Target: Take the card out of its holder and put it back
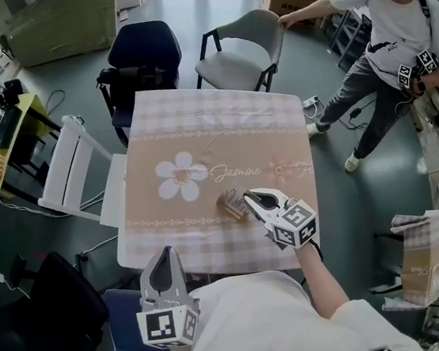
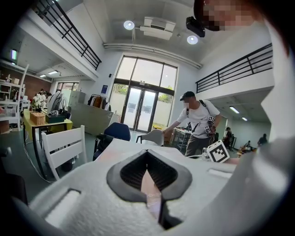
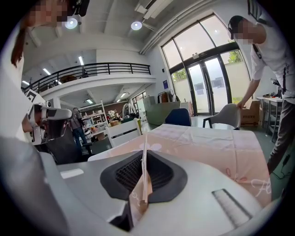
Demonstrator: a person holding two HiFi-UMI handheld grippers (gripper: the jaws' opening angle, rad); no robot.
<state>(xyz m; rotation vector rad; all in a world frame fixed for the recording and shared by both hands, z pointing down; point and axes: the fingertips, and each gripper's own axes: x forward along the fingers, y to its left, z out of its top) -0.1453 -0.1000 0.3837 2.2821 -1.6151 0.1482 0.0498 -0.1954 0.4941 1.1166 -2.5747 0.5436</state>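
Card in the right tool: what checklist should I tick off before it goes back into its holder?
1. Card gripped by right tool: ok, clamped edge-on between the pads.
2. Card free of card holder: ok, the holder lies on the tablecloth beside the tool's tip.
3. Holder's opening facing the card: cannot tell.
4. Holder steadied by left tool: not ok, it is shut and empty at the tablecloth's near edge, away from the holder.
5. Bystander apart from the tablecloth: ok.
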